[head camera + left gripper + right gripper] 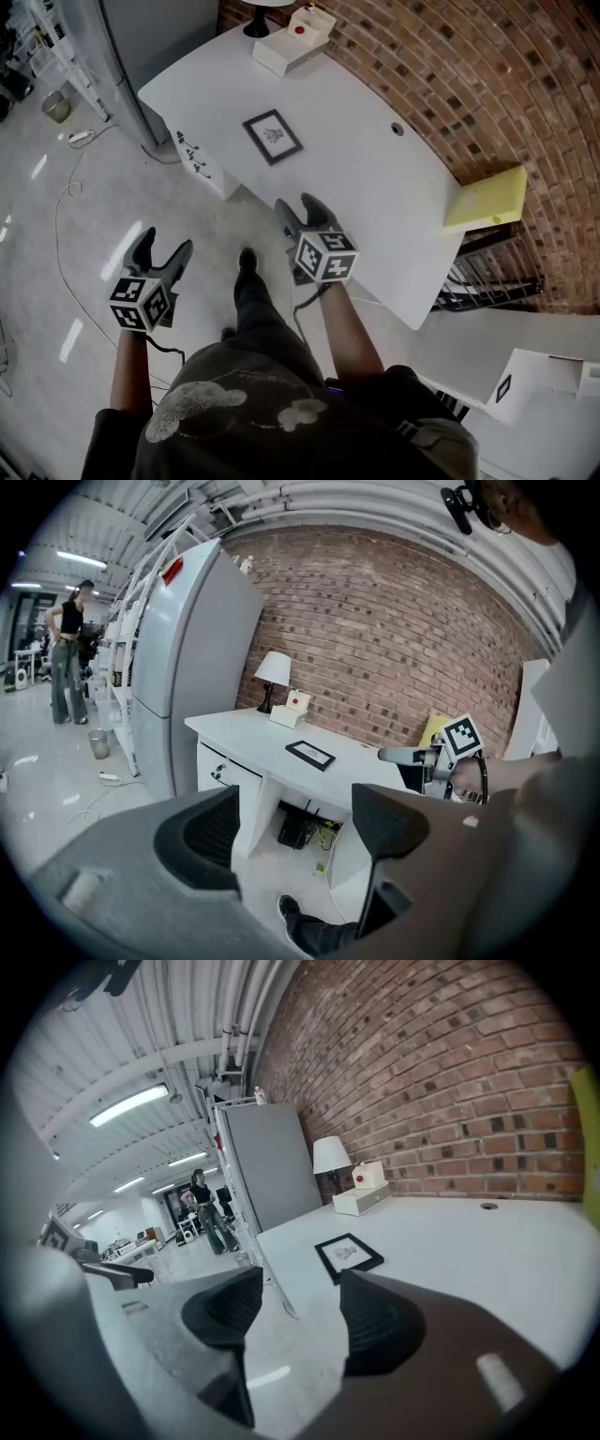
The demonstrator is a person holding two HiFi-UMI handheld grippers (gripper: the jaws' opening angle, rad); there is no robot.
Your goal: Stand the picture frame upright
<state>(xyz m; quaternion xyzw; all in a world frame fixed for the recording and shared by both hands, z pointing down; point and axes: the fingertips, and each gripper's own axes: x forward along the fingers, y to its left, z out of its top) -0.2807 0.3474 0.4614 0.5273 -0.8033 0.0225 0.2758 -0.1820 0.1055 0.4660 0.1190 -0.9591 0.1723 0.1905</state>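
Note:
A small black picture frame (273, 136) lies flat on the white desk (356, 178), face up; it also shows as the flat frame (310, 754) in the left gripper view and the frame (349, 1256) in the right gripper view. My right gripper (300, 208) hangs open at the desk's near edge, short of the frame, nothing between its jaws (295, 1312). My left gripper (161, 248) is open over the floor, left of the desk, and empty (292, 822).
A white box (292, 42) with a red button and a lamp base (256, 26) stand at the desk's far end. A yellow pad (487, 199) overhangs the right edge. A grey cabinet (141, 47) stands left of the desk. A person (67, 649) stands far off.

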